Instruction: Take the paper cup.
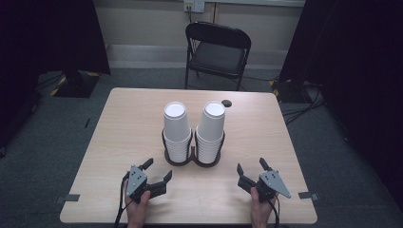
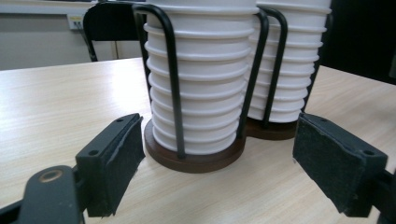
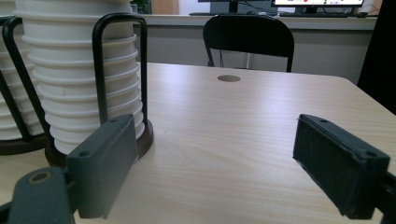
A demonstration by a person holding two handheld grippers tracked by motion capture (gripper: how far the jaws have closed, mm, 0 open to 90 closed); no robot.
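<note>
Two cup stacks (image 1: 194, 133) in a wire holder (image 2: 170, 84) block the table's (image 1: 123, 128) middle; either side lies open.

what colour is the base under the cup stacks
Dark brown base, clearest in the left gripper view.

At the lower left of the high view, the left gripper (image 1: 158, 171) is showing as a black body topped by a grey three-cornered plate dotted with small screws, a black cable trailing off below. At the lower right, the right gripper (image 1: 250, 166) is looking the same. In the gripper views, each jaw is wearing a rough black pad, with screw holes along its edge and a brass-ringed pivot.
</note>
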